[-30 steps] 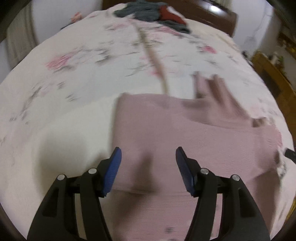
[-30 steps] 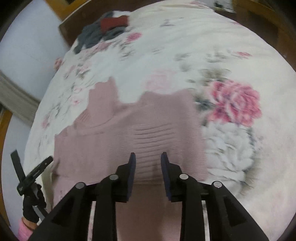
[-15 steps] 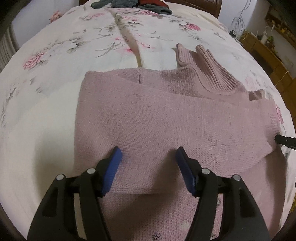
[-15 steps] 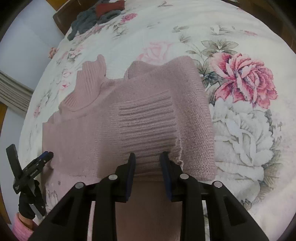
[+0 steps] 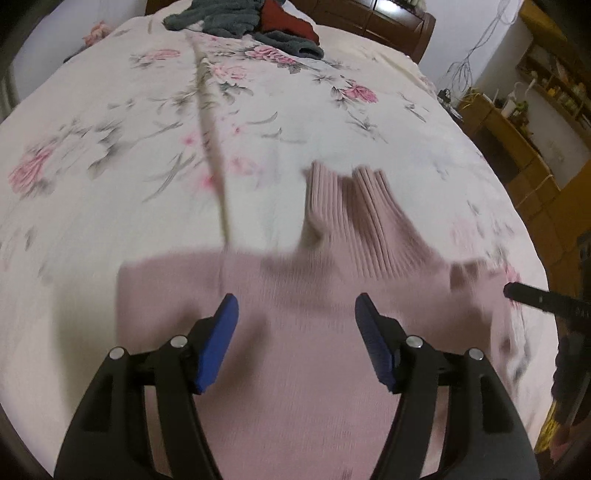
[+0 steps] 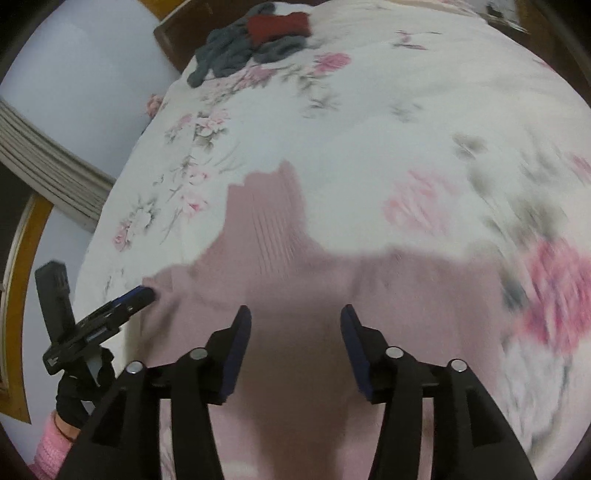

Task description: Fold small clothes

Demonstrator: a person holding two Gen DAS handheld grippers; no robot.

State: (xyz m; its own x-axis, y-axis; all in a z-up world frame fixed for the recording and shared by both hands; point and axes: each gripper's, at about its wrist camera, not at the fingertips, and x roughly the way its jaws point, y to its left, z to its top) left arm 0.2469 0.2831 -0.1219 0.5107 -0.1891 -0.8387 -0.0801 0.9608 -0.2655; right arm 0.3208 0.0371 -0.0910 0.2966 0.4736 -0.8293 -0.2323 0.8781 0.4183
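We see a pink knitted sweater (image 5: 295, 350) lying on the bed (image 5: 110, 192), near the edge closest to us, its ribbed collar (image 5: 354, 221) pointing toward the far edge. The bed wears a white cover printed with pink flowers. Both views are blurred over the sweater, so its folds cannot be read exactly.

Our left gripper (image 5: 295, 314) hangs over the body of the sweater with its blue-padded fingers (image 5: 218, 339) spread wide apart and nothing between them. Whether the pads touch the knit we cannot tell.

Our right gripper (image 6: 295, 325) is likewise spread, empty, above the sweater's right part. In its view the left gripper shows at the left, its tip just at the sweater's left edge, held by a hand in a dark glove (image 6: 79, 391) with a pink sleeve (image 6: 51, 446) below it.

At the far edge of the bed, well apart from the sweater, a heap of grey clothes (image 5: 229, 14) lies with a red garment (image 5: 288, 22) on it, next to the dark wooden headboard (image 5: 369, 26).
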